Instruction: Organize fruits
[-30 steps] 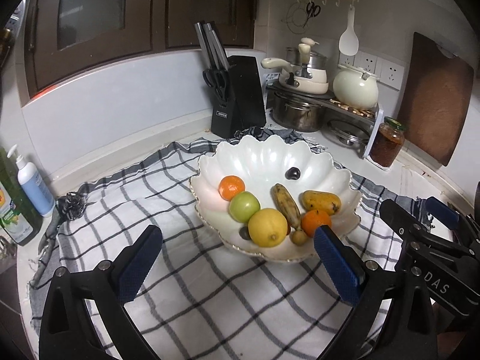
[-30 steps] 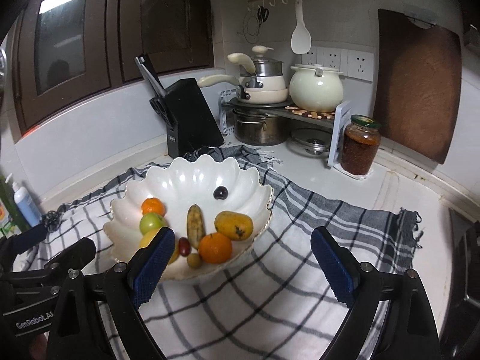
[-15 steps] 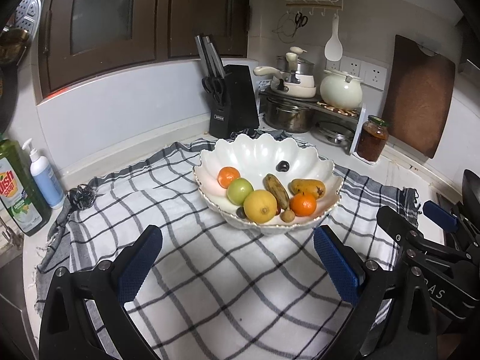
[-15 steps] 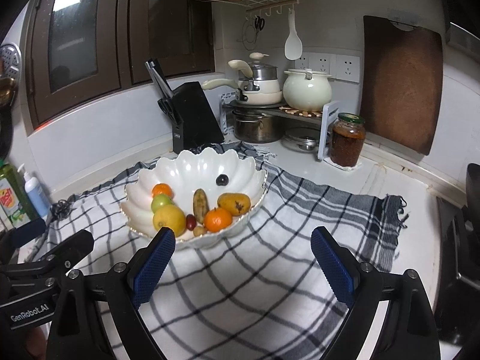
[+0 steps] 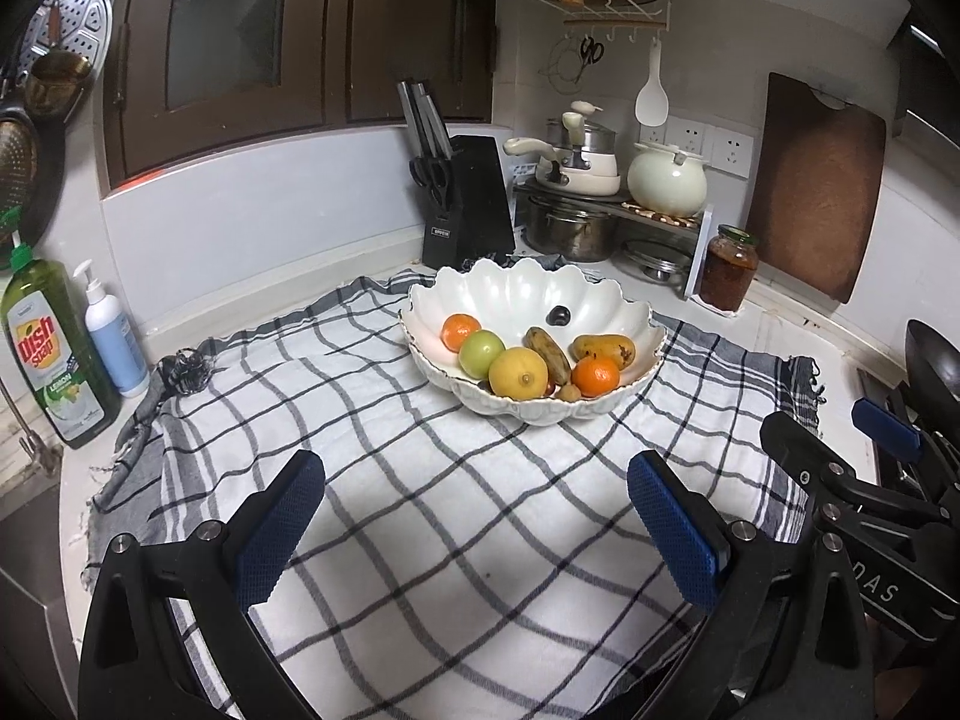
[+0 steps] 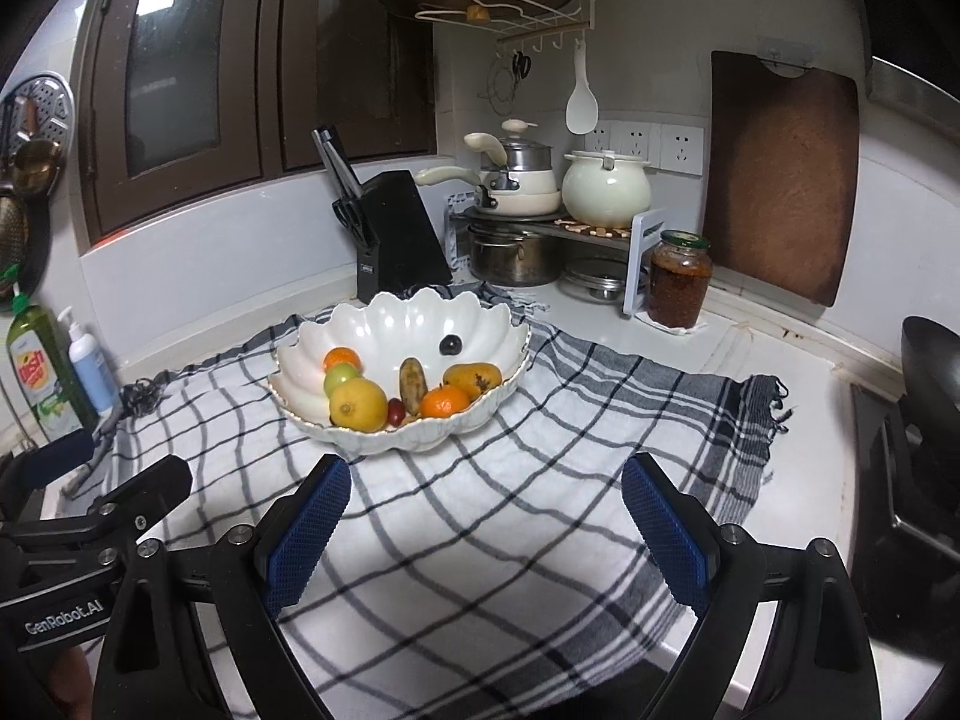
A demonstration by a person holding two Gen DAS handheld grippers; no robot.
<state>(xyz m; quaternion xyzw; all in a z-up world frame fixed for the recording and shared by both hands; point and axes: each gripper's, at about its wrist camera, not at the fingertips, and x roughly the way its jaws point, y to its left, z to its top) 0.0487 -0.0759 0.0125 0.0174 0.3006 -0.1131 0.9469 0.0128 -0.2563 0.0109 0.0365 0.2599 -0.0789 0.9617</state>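
A white scalloped bowl stands on a checked cloth. It holds a lemon, a green apple, two oranges, a dark banana, a mango, a dark plum and small fruits. The bowl also shows in the right wrist view. My left gripper is open and empty, well in front of the bowl. My right gripper is open and empty, also in front of the bowl.
A black knife block, stacked pots and a jar stand behind the bowl. Dish soap and a pump bottle stand at the left. A dark pan sits at the right by the stove.
Both grippers have pulled back and up from the bowl, so it looks smaller and farther. Both stayed open and empty. The fruit has not moved.
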